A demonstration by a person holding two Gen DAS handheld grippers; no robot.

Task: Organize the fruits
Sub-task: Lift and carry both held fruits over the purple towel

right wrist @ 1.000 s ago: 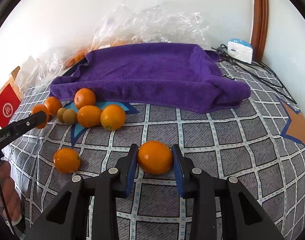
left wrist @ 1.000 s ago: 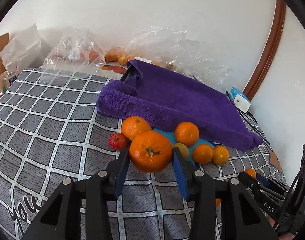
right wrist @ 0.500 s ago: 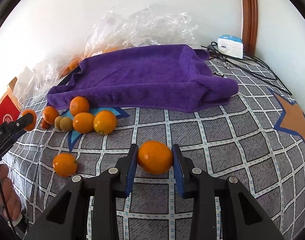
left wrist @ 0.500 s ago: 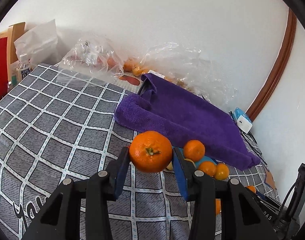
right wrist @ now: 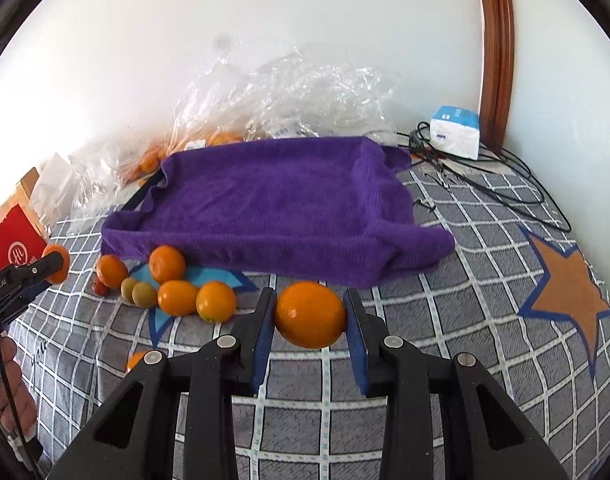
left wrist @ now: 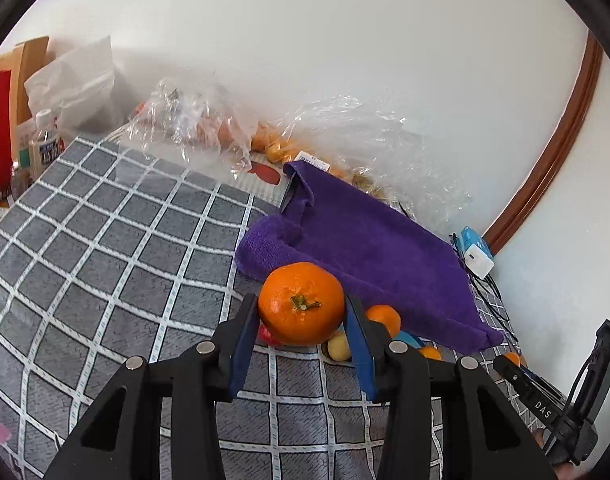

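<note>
My left gripper (left wrist: 301,322) is shut on a stemmed orange (left wrist: 301,303) and holds it above the checked cloth, near the left corner of the purple towel tray (left wrist: 369,252). My right gripper (right wrist: 310,326) is shut on a smooth orange (right wrist: 310,314), lifted in front of the purple towel tray (right wrist: 265,196). A cluster of oranges (right wrist: 215,301) and two kiwis (right wrist: 139,292) lies on the cloth left of the tray's front edge. The left gripper with its orange shows at the left edge of the right wrist view (right wrist: 57,264).
Clear plastic bags with fruit (right wrist: 273,96) lie behind the tray against the wall. A white-blue box (right wrist: 455,132) with black cables (right wrist: 501,184) sits at the back right. A red bag (right wrist: 13,246) and a bottle (left wrist: 45,144) stand at the left.
Both grippers have risen with their oranges. The left one has lifted well above the fruit cluster and the right one has moved closer to the tray's front edge.
</note>
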